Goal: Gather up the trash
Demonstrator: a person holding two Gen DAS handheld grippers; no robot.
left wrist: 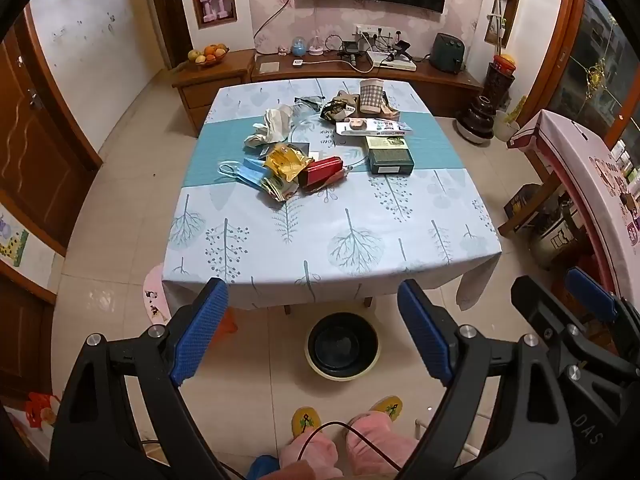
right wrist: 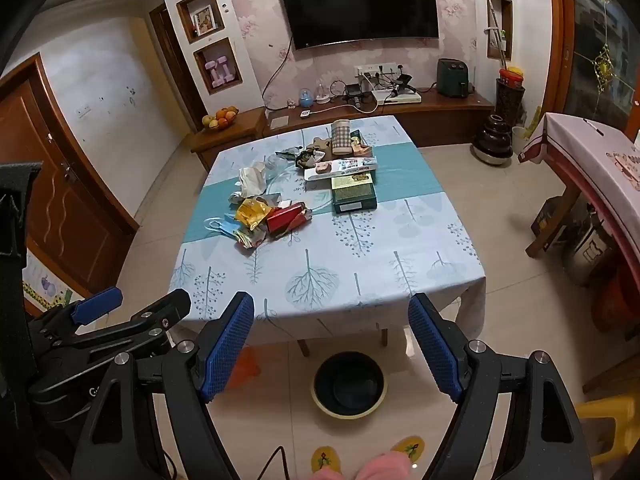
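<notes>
Trash lies in the middle of a table with a pale tree-print cloth: a blue face mask, gold wrappers, a red box, crumpled white paper, a dark green box and a checked cup. A black-lined bin stands on the floor at the table's near edge. My left gripper and right gripper hang open above the bin, holding nothing.
A person's feet in yellow slippers stand below the grippers. A low wooden TV cabinet lines the far wall. A second table with a pink cloth is at the right, with clutter under it.
</notes>
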